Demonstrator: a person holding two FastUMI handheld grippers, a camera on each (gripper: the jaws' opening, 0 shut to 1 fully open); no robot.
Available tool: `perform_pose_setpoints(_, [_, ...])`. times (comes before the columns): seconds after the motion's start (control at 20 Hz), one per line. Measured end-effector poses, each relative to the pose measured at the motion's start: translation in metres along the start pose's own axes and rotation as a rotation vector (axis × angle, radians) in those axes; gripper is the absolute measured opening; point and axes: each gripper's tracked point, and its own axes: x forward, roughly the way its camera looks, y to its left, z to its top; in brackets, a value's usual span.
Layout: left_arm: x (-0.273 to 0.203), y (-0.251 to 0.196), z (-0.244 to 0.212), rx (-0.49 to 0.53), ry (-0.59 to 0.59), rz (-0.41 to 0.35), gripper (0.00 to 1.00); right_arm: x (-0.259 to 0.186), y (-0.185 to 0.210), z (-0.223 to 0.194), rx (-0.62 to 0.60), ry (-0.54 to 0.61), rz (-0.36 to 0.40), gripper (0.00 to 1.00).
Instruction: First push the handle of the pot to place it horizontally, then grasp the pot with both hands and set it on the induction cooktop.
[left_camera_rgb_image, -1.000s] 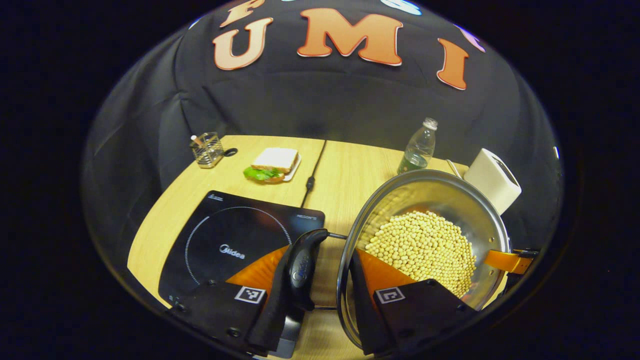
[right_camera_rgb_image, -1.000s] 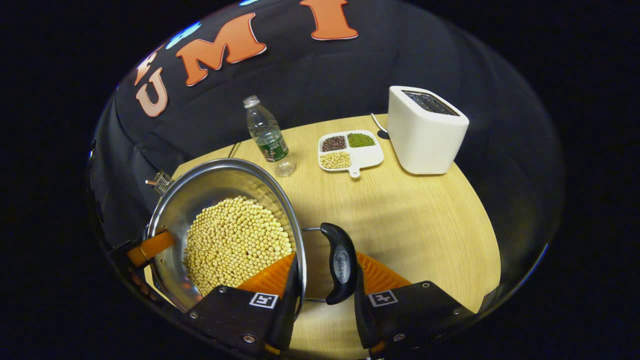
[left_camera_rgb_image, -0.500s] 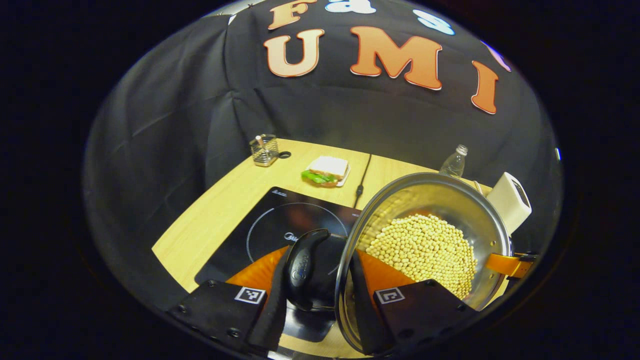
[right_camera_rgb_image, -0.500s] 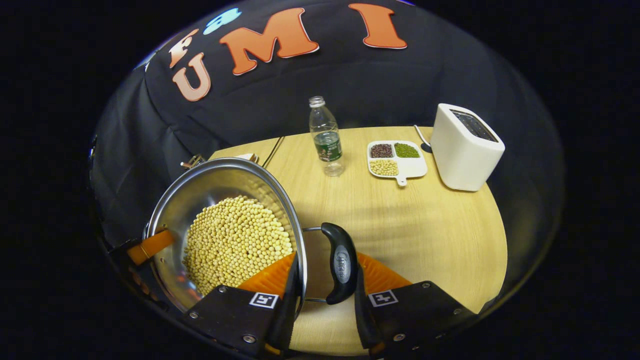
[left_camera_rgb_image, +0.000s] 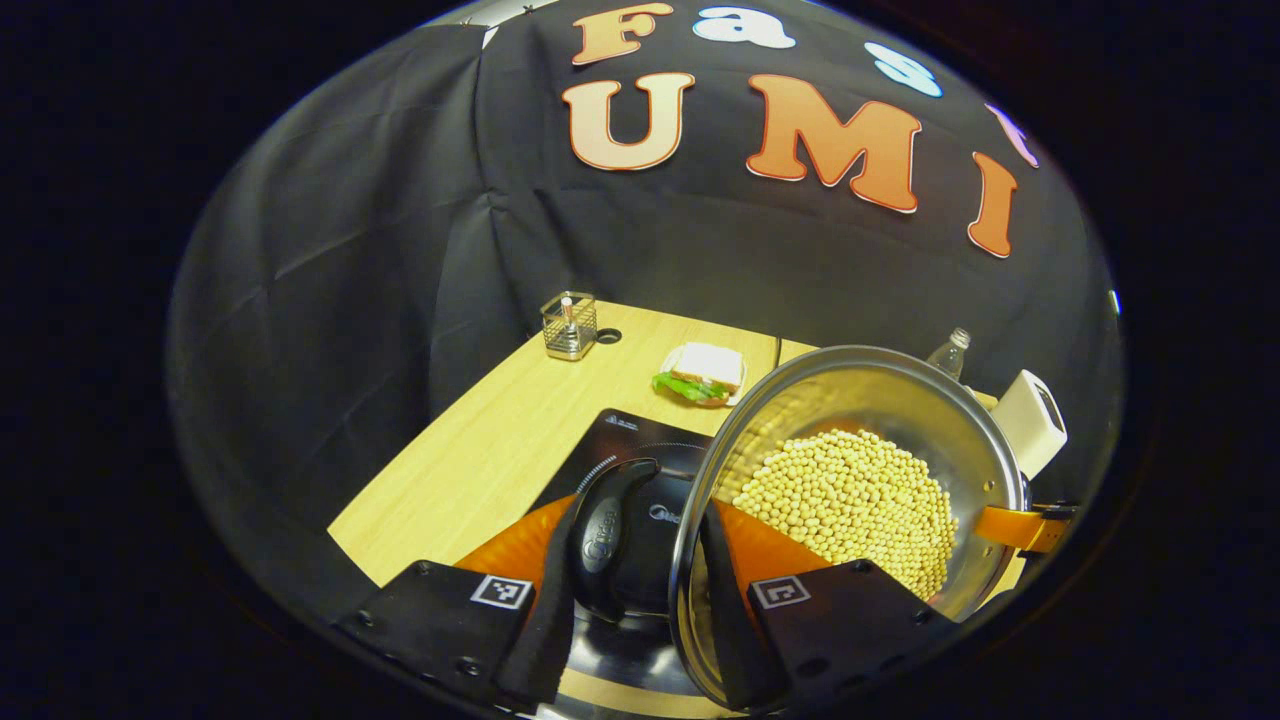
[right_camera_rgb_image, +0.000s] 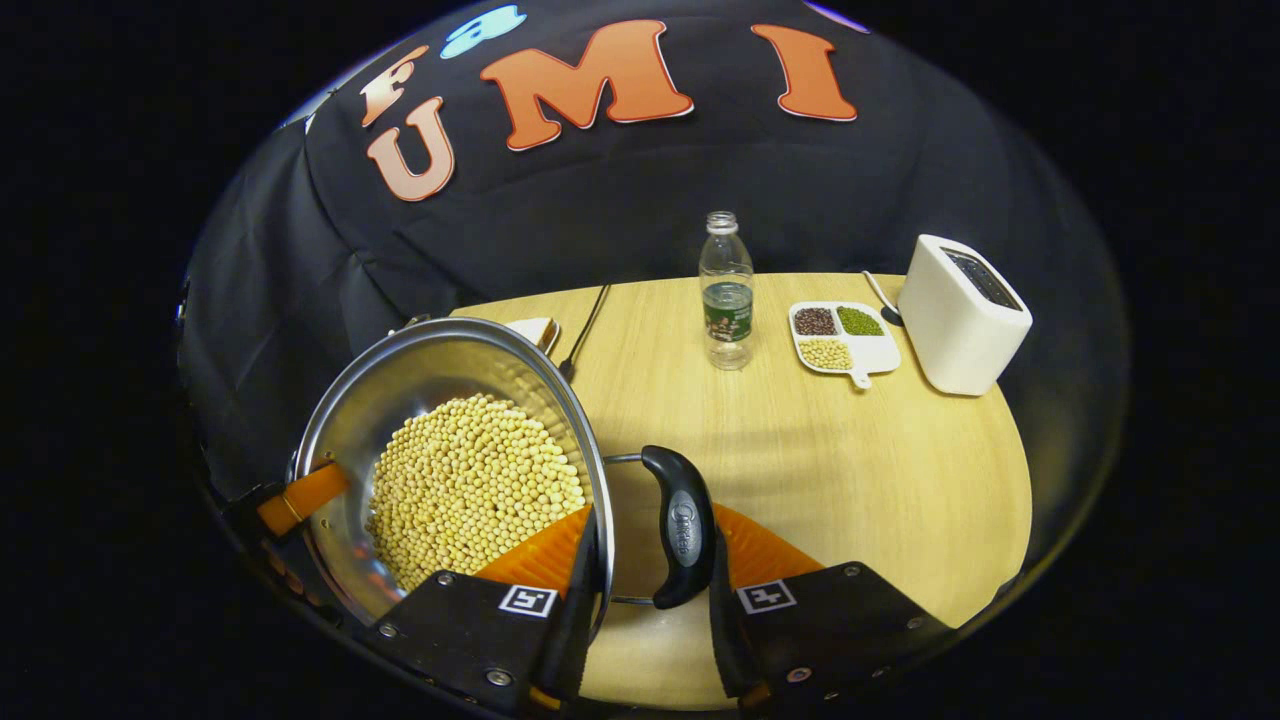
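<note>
While both grippers clamp the pot's (left_camera_rgb_image: 850, 490) side handles, left gripper (left_camera_rgb_image: 635, 600) and right gripper (right_camera_rgb_image: 645, 610) carry it lower right in the left gripper view, partly over the cooktop (left_camera_rgb_image: 640, 445). Next, I judge, comes centring and lowering it level.

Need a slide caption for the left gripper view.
Left hand-held gripper shut on the pot of beans at its handle, above the induction cooktop.

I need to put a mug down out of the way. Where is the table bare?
The table is bare in front of the bottle, the bean dish and the toaster. Another strip runs left of the cooktop, below the wire holder. It is crowded around the pot.
</note>
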Motion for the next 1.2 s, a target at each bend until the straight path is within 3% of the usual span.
perform_pose_setpoints(0.4, [0.007, -0.004, 0.002, 0.016, -0.013, -0.057, 0.65, -0.003, -0.006, 0.004, 0.044, -0.018, -0.047, 0.51])
perform_pose_setpoints(0.65, [0.005, -0.004, 0.004, 0.037, 0.038, -0.088, 0.66, -0.006, -0.009, -0.002, 0.074, 0.018, -0.085, 0.51])
perform_pose_setpoints(1.2, [0.006, -0.005, 0.002, 0.035, 0.122, -0.069, 0.66, -0.013, -0.014, 0.004, 0.070, 0.121, -0.108, 0.51])
